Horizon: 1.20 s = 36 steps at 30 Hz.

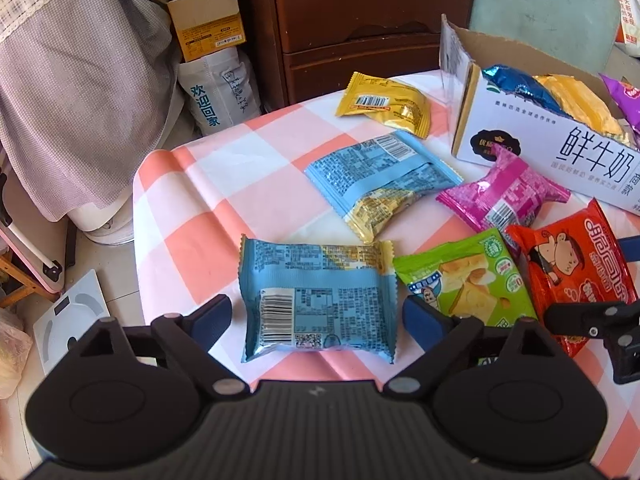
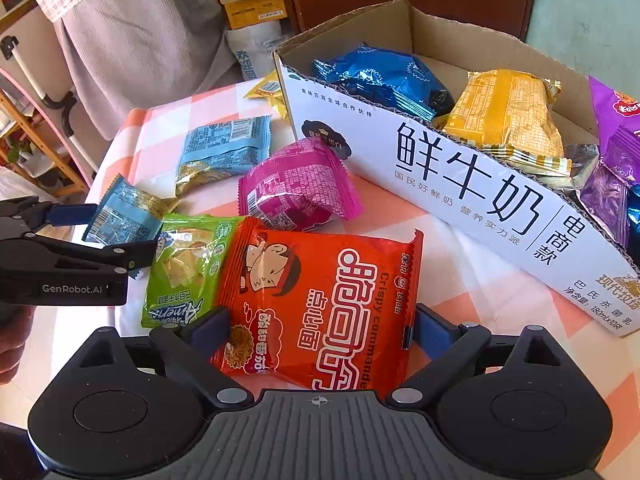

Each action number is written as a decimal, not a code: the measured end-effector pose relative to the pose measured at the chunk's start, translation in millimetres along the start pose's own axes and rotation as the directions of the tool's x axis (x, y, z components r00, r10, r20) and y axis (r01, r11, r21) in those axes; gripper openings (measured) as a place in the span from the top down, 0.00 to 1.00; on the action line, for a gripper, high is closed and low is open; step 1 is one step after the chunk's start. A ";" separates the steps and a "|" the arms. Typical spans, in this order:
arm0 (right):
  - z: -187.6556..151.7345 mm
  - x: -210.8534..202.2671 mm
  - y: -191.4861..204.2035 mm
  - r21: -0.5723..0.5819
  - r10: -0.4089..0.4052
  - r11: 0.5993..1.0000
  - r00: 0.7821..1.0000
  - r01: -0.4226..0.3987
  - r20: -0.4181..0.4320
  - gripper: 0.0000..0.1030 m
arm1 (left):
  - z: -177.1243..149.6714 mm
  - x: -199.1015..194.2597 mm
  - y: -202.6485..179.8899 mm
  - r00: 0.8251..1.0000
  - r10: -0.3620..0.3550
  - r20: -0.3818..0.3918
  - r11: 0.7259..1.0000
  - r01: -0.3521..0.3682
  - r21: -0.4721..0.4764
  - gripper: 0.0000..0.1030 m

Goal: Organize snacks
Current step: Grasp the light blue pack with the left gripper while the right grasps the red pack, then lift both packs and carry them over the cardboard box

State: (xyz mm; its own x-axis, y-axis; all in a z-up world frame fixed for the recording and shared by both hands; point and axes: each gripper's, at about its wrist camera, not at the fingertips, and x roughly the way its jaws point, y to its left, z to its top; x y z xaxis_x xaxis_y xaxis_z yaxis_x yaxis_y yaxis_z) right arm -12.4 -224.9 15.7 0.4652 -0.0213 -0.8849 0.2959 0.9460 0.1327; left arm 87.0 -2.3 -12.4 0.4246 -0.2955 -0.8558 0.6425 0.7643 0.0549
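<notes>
My left gripper is open, its fingers on either side of a blue snack packet that lies barcode-up on the checked tablecloth, with small gaps at both pads. My right gripper is open around a red noodle packet lying flat. Beside the red packet lie a green packet and a pink one. Farther back lie a second blue packet and a yellow one. An open white milk carton box holds blue, yellow and purple packets.
The table's left edge drops to a floor with a bathroom scale. A brown wooden cabinet stands behind the table, with a cardboard box and a white bag beside it. Draped grey cloth hangs at the left.
</notes>
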 end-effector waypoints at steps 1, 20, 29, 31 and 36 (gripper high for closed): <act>-0.1 0.1 0.8 -0.003 -0.003 1.000 1.000 0.003 0.002 0.06 | 0.0 0.3 0.6 1.000 -0.003 0.001 1.000 0.003 -0.004 0.10; -3.0 -10.2 -1.1 -0.029 0.041 0.999 0.998 -0.039 0.054 0.31 | -2.0 -13.5 -2.0 1.000 -0.008 0.003 1.000 0.008 -0.014 0.44; -1.7 -22.9 -3.4 -0.041 0.047 0.998 0.995 -0.044 0.093 0.31 | 2.2 -27.5 -1.8 0.998 0.033 0.049 0.999 -0.033 0.008 0.44; -1.6 -25.9 -3.9 -0.043 0.046 0.998 0.994 -0.041 0.104 0.31 | 3.1 -29.2 -2.8 0.998 0.032 0.054 0.999 -0.032 0.008 0.44; 0.3 -32.5 -4.8 -0.057 0.032 0.998 0.991 -0.025 0.133 0.31 | 5.2 -33.4 -9.3 0.997 0.034 0.069 0.999 -0.035 0.017 0.44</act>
State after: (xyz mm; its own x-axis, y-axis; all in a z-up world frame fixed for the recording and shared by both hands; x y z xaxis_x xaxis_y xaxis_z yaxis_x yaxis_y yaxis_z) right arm -28.7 -228.9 44.0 0.5813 -0.0335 -0.8130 0.2360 0.9632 0.1290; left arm 70.1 -2.5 18.4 0.4894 -0.3086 -0.8157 0.6379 0.7644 0.0936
